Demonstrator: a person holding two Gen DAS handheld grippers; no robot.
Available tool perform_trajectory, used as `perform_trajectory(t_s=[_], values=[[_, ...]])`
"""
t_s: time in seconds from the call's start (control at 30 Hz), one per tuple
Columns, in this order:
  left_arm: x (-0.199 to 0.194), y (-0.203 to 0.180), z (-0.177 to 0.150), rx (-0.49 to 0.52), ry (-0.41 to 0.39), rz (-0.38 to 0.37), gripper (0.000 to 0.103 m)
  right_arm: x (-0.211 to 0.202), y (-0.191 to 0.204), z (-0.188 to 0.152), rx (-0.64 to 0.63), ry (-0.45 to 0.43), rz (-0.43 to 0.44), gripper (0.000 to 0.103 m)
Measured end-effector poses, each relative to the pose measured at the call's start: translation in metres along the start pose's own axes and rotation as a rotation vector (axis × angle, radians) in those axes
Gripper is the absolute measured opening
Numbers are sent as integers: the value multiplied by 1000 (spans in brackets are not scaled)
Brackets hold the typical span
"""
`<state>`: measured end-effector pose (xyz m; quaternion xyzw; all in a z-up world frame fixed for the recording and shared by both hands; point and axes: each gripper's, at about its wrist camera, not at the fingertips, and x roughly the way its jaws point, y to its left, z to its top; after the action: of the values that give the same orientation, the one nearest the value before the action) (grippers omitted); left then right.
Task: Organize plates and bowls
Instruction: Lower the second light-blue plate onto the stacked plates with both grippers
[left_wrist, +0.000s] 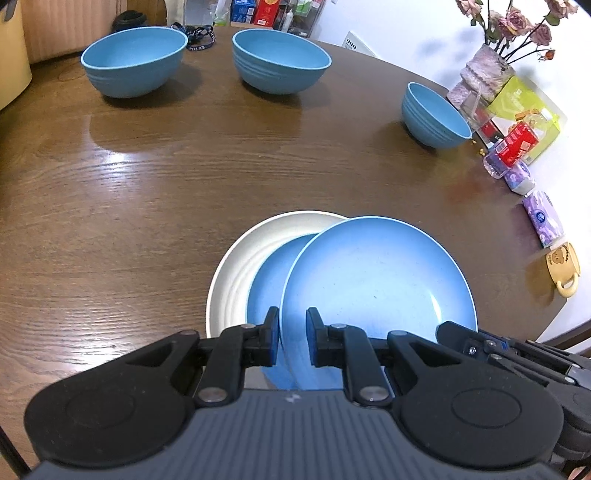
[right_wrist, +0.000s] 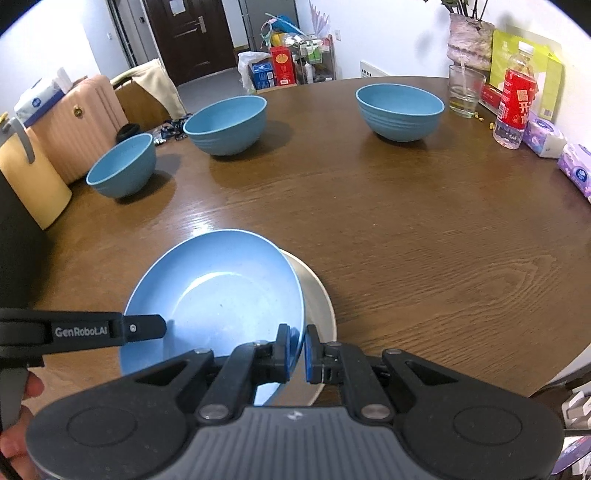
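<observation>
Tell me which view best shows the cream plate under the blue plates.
The left wrist view: the cream plate shows its broad left rim and ridged inside beside the top blue plate. In the right wrist view only a narrow crescent shows past that blue plate.

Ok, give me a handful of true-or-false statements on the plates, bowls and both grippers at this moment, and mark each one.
1. Three blue bowls stand apart on the table. True.
2. The bowls are nested in one stack. False: each stands alone.
3. The tilted blue plate is gripped at its rim by both the left gripper and the right gripper. True.
4. The cream plate is on top of the pile. False: it lies at the bottom, under blue plates.
5. A red-labelled bottle stands near the table's edge. True.
</observation>
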<state>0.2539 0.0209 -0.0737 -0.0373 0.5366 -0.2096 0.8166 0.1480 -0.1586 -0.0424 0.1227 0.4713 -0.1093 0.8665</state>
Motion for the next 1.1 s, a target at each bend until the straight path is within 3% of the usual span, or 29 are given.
perform_trajectory(t_s=[0.4, 1.1], values=[[17, 8, -4, -29, 2, 50, 15, 23, 7, 2, -96, 35, 8, 8], [25, -6, -6, 51, -11, 130, 16, 41, 11, 2, -153, 59, -2, 10]])
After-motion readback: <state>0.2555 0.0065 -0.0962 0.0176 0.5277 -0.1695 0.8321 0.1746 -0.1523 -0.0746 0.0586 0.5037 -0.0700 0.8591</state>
